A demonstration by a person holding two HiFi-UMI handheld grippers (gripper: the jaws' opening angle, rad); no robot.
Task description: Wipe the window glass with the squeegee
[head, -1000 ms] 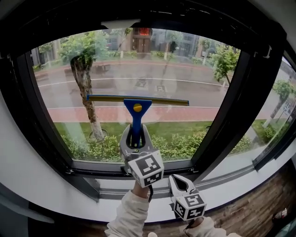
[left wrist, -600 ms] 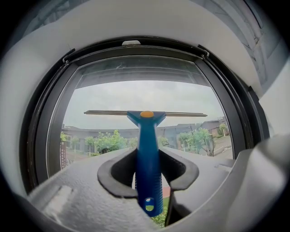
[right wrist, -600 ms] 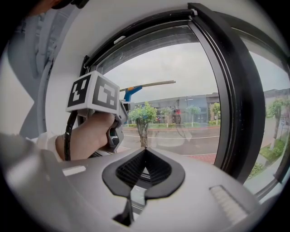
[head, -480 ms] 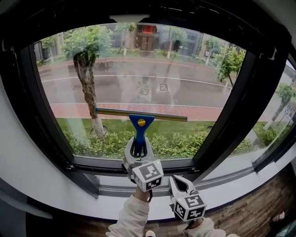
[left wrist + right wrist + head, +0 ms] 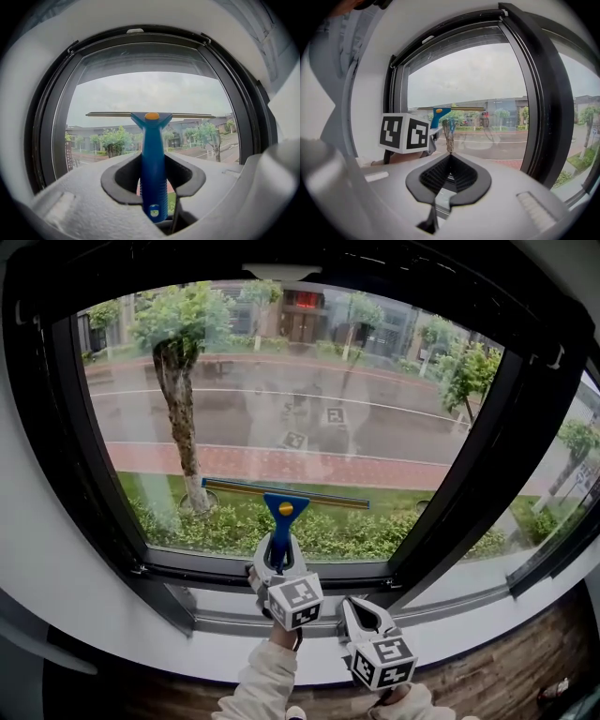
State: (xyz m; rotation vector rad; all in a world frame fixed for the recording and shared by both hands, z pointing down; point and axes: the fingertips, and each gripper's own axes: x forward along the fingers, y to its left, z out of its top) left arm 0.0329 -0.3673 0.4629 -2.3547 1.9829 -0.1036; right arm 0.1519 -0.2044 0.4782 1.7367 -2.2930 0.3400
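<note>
The squeegee [image 5: 281, 507] has a blue handle, an orange button and a long thin blade lying level against the window glass [image 5: 300, 399], low on the pane just above the bottom frame. My left gripper [image 5: 276, 559] is shut on the squeegee's handle [image 5: 153, 164], and the blade [image 5: 150, 114] spreads to both sides above the jaws. My right gripper [image 5: 360, 613] hangs lower right of the left one, over the sill, shut with nothing in it; its jaws [image 5: 450, 157] meet at the tips. From there the left gripper's marker cube [image 5: 405, 133] shows.
A black window frame [image 5: 281, 574] borders the pane, with a thick black mullion [image 5: 459, 484] at the right and another pane [image 5: 562, 484] beyond it. A white sill [image 5: 187, 634] runs below. Outside are a tree, a hedge and a wet road.
The left gripper has drawn the squeegee straight down the glass, from mid-height to just above the bottom frame. The right gripper has barely moved.
</note>
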